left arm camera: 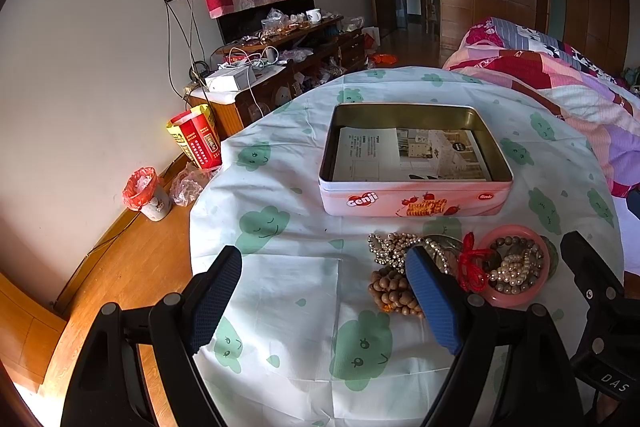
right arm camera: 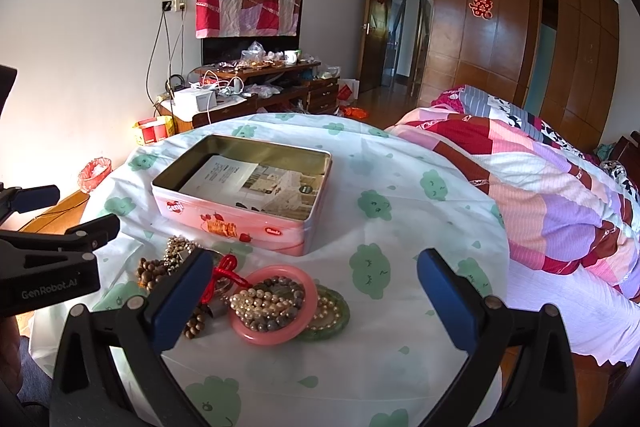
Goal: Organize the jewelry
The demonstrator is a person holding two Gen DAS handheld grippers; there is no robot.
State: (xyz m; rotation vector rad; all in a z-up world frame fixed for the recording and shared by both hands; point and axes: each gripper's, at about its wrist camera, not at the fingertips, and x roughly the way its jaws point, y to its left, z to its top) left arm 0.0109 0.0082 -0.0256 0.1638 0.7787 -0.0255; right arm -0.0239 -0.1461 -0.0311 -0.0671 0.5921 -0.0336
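Round table under a white tablecloth (left arm camera: 280, 287) with green cloud faces. Pink Genji biscuit tin (left arm camera: 416, 203) sitting lidless near table centre, printed leaflet (left arm camera: 408, 155) lying flat inside, no jewelry in it.

Jewelry heaped on the cloth just in front of the tin, touching nothing of it:
- pink bangle (right arm camera: 276, 307) lying flat, filled with a pearl bead bracelet (right arm camera: 256, 301) and a grey-brown bead bracelet (right arm camera: 280, 287)
- green jade-coloured bangle (right arm camera: 334, 315) partly under the pink one, on its right side in the right wrist view
- red knotted cord (right arm camera: 226, 273) draped over the pink bangle's left edge
- brown wooden bead bracelet (left arm camera: 390, 291) at the near left of the heap
- rhinestone chain (left arm camera: 390, 245) tangled at the back of the heap, nearest the tin; could be more than one piece, hard to separate

Left gripper (left arm camera: 324, 291) spread wide, gripping nothing. Blue right finger (left arm camera: 434, 303) overlapping the wooden beads and chain in view; contact or just above, not resolvable. Left finger over bare cloth.

Right gripper (right arm camera: 316, 295) also spread wide, nothing between the pads. Left finger at the left edge of the heap, right finger over bare cloth well right of it, pink and green bangles lying in the gap.

Left unit's black body visible at the left edge of the right wrist view, close beside the right unit.

Background: patchwork quilt (right arm camera: 540, 195) on the bed to the right, cluttered wooden TV cabinet (left arm camera: 288, 67) against the far wall, small bin with a red liner (left arm camera: 146, 193) on the wood floor.
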